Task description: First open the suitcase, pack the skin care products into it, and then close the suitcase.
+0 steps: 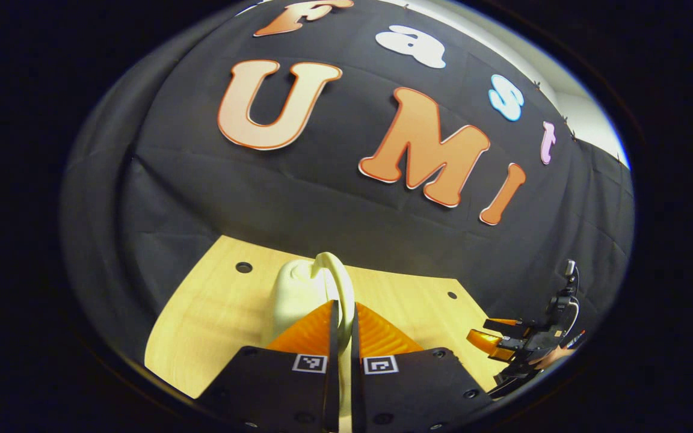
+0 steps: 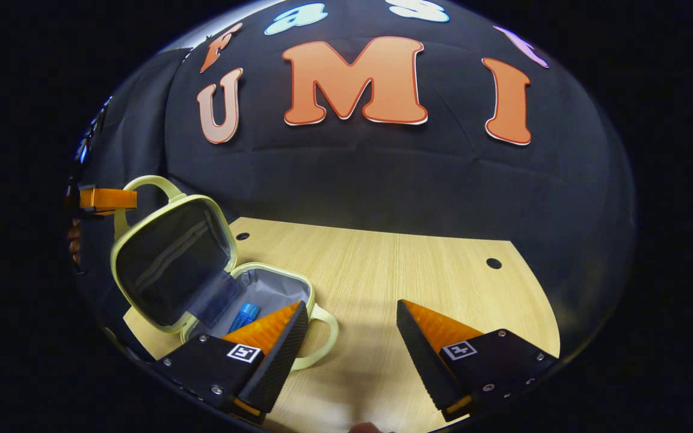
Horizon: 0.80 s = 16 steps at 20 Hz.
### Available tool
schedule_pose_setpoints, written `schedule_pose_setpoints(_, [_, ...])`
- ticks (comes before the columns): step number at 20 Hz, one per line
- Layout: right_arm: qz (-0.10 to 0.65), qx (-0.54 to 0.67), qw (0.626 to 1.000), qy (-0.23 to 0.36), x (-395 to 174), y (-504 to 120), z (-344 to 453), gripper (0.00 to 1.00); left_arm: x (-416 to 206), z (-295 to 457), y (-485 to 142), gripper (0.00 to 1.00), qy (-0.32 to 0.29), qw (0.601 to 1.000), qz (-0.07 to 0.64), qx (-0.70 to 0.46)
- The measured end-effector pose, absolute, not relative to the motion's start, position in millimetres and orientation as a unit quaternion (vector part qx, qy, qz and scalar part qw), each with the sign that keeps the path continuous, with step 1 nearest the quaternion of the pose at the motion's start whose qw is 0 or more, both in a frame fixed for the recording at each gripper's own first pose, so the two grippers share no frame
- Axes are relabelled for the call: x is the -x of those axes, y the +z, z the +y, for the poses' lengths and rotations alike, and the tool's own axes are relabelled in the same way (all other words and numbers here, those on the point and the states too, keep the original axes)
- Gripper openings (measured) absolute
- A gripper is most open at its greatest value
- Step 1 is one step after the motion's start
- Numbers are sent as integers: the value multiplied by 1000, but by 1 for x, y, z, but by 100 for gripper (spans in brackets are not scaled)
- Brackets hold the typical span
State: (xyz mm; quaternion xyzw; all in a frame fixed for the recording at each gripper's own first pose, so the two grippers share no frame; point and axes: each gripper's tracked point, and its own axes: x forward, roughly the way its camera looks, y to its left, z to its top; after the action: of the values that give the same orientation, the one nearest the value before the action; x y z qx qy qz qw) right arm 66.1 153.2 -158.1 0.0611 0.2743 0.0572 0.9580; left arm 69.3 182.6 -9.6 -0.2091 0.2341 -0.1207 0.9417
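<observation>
The small pale-yellow suitcase point(image 2: 214, 282) lies open at the table's left, its lid point(image 2: 169, 264) standing up. A blue tube point(image 2: 243, 316) rests in the grey-lined base. My left gripper point(image 1: 341, 307) is shut on the lid's top handle point(image 1: 337, 270), with the lid's cream back point(image 1: 295, 294) just beyond its fingers. Seen from the right gripper view, the left gripper point(image 2: 106, 198) holds that handle point(image 2: 151, 180) from the left. My right gripper point(image 2: 351, 319) stands open over the table beside the case's front handle point(image 2: 322, 343), holding nothing. It also appears far off as the right gripper point(image 1: 503, 340).
A light wooden table point(image 2: 431, 270) with a few small round holes point(image 2: 493, 263) stretches to the right of the case. Black cloth walls it in behind and on both sides. A hand point(image 2: 74, 240) shows behind the left gripper.
</observation>
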Motion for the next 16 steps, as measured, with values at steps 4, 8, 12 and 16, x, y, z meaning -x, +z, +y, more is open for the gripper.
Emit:
schedule_pose_setpoints(4, [265, -62, 961, 56, -61, -156, 132, 94, -64, 127, -12, 8, -149, 938, 242, 199])
schedule_pose_setpoints(8, [265, -60, 961, 56, -57, -164, 107, 94, -57, 83, -19, 8, -167, 930, 256, 202])
schedule_pose_setpoints(12, [266, -71, 960, 53, -52, -167, 88, 94, -53, 38, -39, 8, -190, 918, 273, 214])
schedule_pose_setpoints(16, [267, -70, 960, 50, -45, -173, 67, 94, -49, -11, -71, 8, -208, 904, 309, 210])
